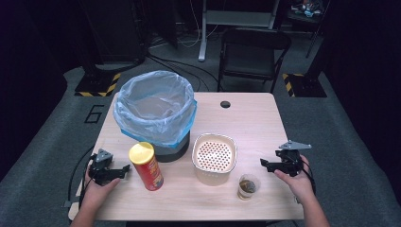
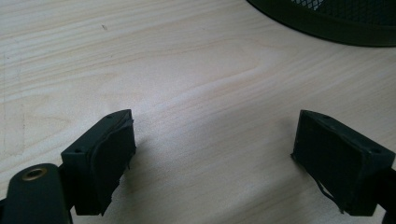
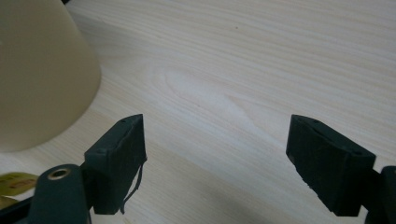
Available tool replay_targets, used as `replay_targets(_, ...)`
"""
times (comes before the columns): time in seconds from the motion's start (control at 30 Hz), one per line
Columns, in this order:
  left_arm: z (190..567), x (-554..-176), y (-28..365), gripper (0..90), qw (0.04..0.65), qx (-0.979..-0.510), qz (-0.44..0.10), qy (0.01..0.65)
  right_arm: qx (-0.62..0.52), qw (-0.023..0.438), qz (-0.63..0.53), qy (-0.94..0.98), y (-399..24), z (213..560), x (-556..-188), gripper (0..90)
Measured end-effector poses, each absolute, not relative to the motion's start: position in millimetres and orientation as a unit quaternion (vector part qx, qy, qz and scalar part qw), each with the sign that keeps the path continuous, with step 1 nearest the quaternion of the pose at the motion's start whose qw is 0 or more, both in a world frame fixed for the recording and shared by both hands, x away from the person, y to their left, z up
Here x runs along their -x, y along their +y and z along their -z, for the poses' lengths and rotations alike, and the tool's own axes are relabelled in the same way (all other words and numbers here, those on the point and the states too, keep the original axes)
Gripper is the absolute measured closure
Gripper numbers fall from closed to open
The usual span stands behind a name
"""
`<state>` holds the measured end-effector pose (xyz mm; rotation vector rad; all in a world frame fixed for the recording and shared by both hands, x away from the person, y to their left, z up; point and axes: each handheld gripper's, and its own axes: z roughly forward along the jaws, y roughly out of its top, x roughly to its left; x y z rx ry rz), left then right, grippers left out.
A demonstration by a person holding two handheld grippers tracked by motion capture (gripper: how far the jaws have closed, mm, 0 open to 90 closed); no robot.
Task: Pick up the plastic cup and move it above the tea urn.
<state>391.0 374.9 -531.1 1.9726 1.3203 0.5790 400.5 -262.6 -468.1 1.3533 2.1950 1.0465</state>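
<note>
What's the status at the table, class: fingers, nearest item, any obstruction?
Left gripper open, empty. Right gripper open, empty. Small cup beside right gripper, untouched. Nothing between them.

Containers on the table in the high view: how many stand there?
4: a lined bin at the back left, a red can in front of it, a cream perforated tub in the middle, and a small cup at its front right.

numeral 6 on the grey floor
</note>
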Motion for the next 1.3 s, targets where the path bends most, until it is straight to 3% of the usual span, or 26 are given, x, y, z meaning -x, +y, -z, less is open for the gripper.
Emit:
replay_targets(0.13,531.1,-390.9,374.8,12.8,0.342,-0.758,-0.223,0.508,-0.462,0.167,-0.382,0.783,-255.1,451.6,-399.1,31.0)
replay_targets(0.33,531.1,-390.8,374.7,12.8,0.342,-0.758,-0.223,0.509,-0.443,0.159,-0.375,0.799,-238.5,429.4,-395.6,39.4)
replay_targets(0.57,531.1,-390.8,374.6,12.8,0.342,-0.758,-0.223,0.509,-0.442,0.194,-0.355,0.801,-226.9,408.8,-378.1,38.7)
replay_targets(0.77,531.0,-390.8,374.6,12.8,0.342,-0.758,-0.223,0.509,-0.429,0.183,-0.378,0.8,-213.1,392.7,-371.1,39.5)
replay_targets(1.03,531.0,-390.8,374.6,12.8,0.342,-0.758,-0.223,0.509,-0.397,0.144,-0.398,0.814,-188.4,390.0,-397.5,49.3)
replay_targets(1.3,531.0,-390.8,374.6,12.8,0.342,-0.758,-0.223,0.509,-0.38,0.146,-0.408,0.817,-169.6,387.5,-417.1,57.2)
